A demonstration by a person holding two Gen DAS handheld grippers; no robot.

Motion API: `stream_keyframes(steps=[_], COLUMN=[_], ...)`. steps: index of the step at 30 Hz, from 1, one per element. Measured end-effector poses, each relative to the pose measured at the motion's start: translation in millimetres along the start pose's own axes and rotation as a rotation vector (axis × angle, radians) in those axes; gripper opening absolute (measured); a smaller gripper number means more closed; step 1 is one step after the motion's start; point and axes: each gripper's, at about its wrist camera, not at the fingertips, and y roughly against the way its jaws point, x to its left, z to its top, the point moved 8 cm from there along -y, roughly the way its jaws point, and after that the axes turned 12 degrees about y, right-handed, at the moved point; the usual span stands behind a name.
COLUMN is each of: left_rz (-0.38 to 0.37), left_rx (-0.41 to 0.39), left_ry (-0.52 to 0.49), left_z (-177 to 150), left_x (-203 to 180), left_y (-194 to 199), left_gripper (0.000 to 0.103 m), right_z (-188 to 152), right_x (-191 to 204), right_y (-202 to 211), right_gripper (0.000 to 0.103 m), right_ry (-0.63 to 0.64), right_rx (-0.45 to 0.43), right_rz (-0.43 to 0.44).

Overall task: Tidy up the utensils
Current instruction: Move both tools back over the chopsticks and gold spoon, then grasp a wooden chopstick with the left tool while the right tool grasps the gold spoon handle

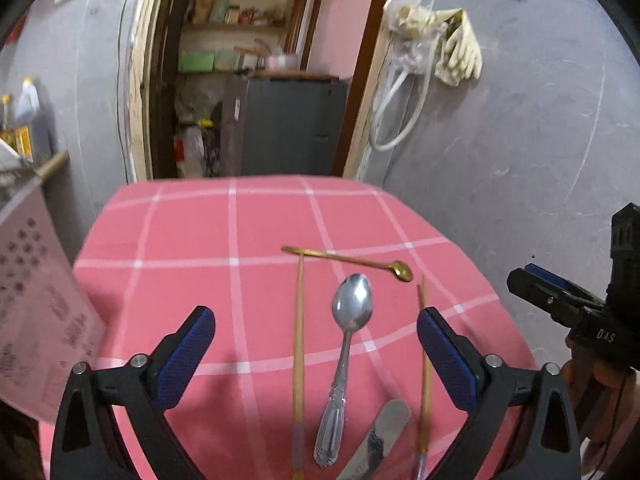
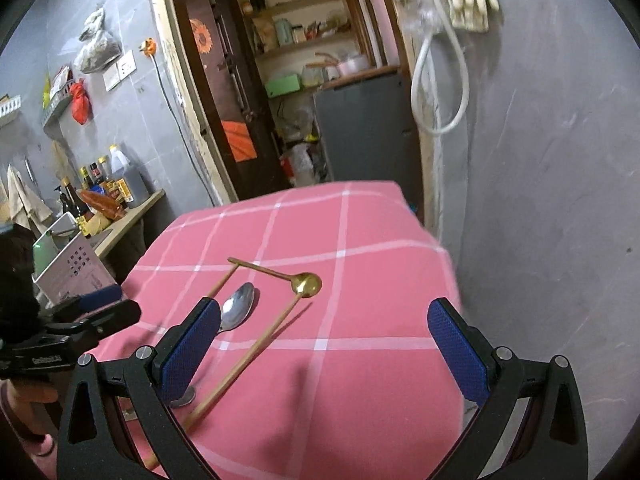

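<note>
On the pink checked tablecloth (image 1: 192, 248) lie a silver spoon (image 1: 346, 344), a thin gold spoon (image 1: 352, 261), two wooden chopsticks (image 1: 298, 344) and a silver knife (image 1: 380, 436). My left gripper (image 1: 316, 350) is open and empty, held above the silver spoon. My right gripper (image 2: 326, 346) is open and empty above the table's near right part, with the silver spoon (image 2: 238, 307), gold spoon (image 2: 306, 283) and a chopstick (image 2: 248, 358) ahead of its left finger. The right gripper also shows at the right edge of the left wrist view (image 1: 560, 300).
A pale perforated plastic basket (image 1: 36, 304) stands off the table's left side; it also shows in the right wrist view (image 2: 70, 270). A counter with bottles (image 2: 108, 188) is at the far left. A doorway with shelves and a grey cabinet (image 1: 288, 124) is behind the table.
</note>
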Motion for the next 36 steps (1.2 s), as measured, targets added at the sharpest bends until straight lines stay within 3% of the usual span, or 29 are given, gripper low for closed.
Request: stream_keyframes(steps=[3,7,13,20,27,30,36], left_rz=[0.002,0.01,0.028,0.046,0.071,0.091,0.068], left_rx=[0.052,0.131,0.222,0.262,0.3,0.306,0.331], left_ry=[0.015,0.036,0.054,0.051,0.01,0.004,0.066], left_z=[-1.8,-4.4,-11.0,-9.6,-3.1,-2.7,-1.4], left_x=[3.7,8.6,13.4,13.9,12.2,15.1,21.3], left_y=[-18.5,-42.7,-69.0,-79.7,-86.2,-86.9,-85.0], left_gripper=[0.084,0.067,0.044,0.032,0.027,0.017,0.008], right_z=[-5.1,-9.2,-5.2,2.9,3.4,3.7,6.7], right_x=[-2.3,-2.2,13.3,32.0,53.5,65.7,78.2], right_y=[-20.2,-46.3,-79.3,-114.9,-138.9,-144.2,-141.2], right_gripper=[0.101,0.084,0.062,0.042,0.036,0.031,0.012], right_ry=[-0.016,-0.044,0.035,0.155,0.311,0.385,0.476], right_rx=[0.037,0.082,0.138,0.219,0.301,0.327,0.367], right_rz=[0.033,0.072,0.106,0.188,0.21,0.22,0.23])
